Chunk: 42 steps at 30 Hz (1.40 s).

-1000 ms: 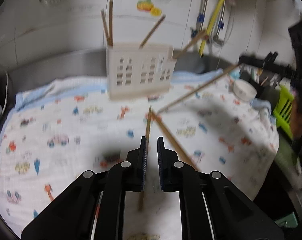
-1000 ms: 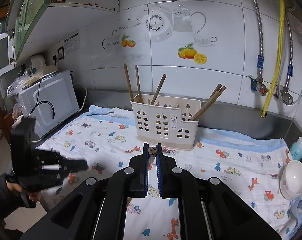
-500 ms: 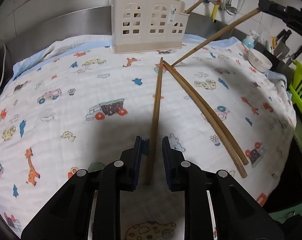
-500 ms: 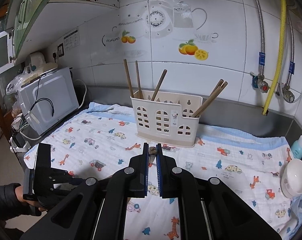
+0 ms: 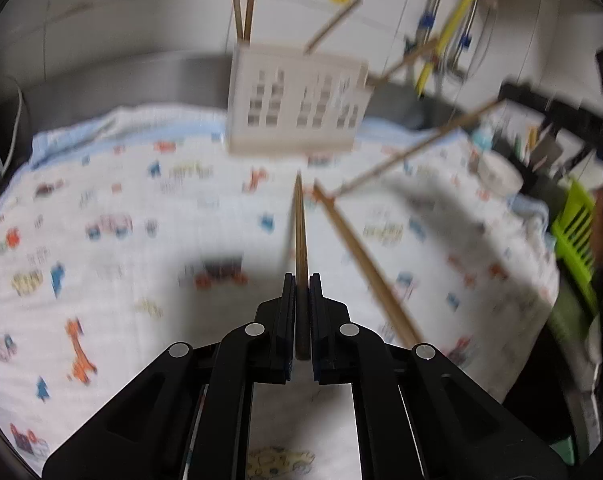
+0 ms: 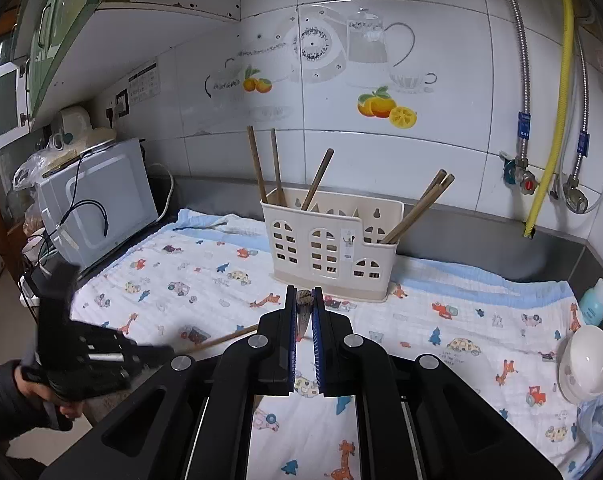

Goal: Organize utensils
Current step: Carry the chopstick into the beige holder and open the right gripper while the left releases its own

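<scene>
We take the cream utensil holder [image 5: 297, 108] as our landmark. The chopstick [image 5: 300, 240] in our left claw [image 5: 300, 300] has its long axis aimed straight at the holder's front wall, tip short of the base, butt between the pads; the claw is closed tight on it. Two more chopsticks [image 5: 361, 264] lie on the printed cloth [image 5: 101, 208] over the table, right of the held one, angling away from the holder. Our right claw [image 6: 304, 312] is clamped on another chopstick [image 6: 304, 300], seen end-on, in front of the holder. The left claw is nearer the loose pair. Motion blur hides the holder's compartments in the left view.
</scene>
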Each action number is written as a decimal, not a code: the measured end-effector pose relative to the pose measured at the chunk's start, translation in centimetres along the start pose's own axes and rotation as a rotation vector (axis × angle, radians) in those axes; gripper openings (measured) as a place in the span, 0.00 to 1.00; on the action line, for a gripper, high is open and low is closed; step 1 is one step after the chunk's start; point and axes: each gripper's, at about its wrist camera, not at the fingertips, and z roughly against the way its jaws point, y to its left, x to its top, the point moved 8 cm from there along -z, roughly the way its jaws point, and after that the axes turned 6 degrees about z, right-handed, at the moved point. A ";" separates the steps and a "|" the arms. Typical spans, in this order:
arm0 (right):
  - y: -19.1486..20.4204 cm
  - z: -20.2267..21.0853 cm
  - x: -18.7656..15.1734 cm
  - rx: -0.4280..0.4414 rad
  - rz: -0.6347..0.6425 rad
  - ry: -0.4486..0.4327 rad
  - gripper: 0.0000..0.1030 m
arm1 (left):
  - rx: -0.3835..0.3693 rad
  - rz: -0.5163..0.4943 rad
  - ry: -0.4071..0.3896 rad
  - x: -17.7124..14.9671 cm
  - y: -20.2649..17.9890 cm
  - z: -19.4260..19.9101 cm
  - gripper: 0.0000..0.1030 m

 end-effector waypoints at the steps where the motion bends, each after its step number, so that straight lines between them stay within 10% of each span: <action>1: 0.0 0.0 0.1 0.001 -0.001 -0.002 0.07 | -0.010 0.002 -0.023 0.7 -0.2 0.4 0.05; 23: -1.2 -0.2 3.8 -0.016 0.001 -0.050 0.07 | -0.084 0.003 -0.218 9.9 -2.8 0.2 0.05; 42: -7.5 1.5 15.7 -0.132 0.058 -0.066 0.07 | -0.037 -0.139 -0.295 19.6 -4.8 4.5 0.05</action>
